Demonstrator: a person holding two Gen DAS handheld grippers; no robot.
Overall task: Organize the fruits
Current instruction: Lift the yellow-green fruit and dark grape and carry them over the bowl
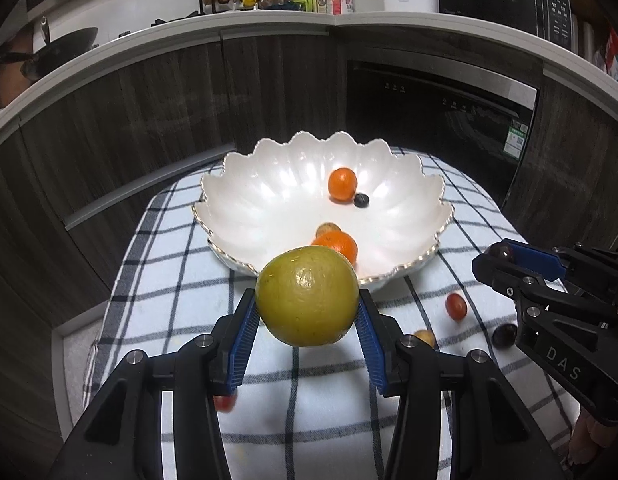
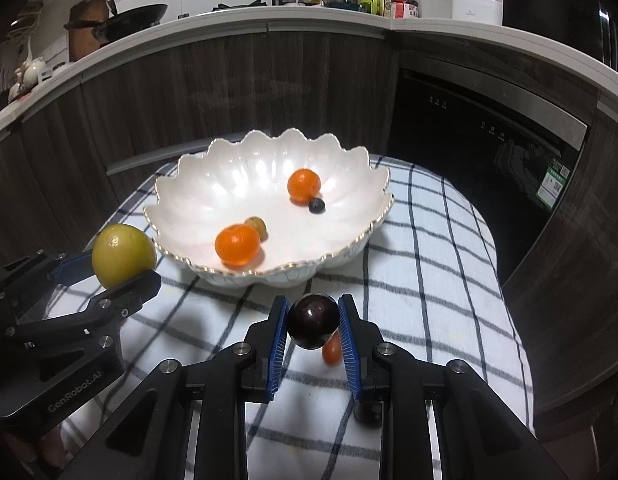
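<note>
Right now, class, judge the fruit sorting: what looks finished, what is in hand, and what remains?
Done: the white bowl holds two oranges, a small brownish fruit and a dark berry.
In hand: the left gripper grips a yellow-green citrus; the right gripper grips a dark plum.
Left: on the checked cloth lie a red fruit, a dark one, a tan one and another red one.
</note>
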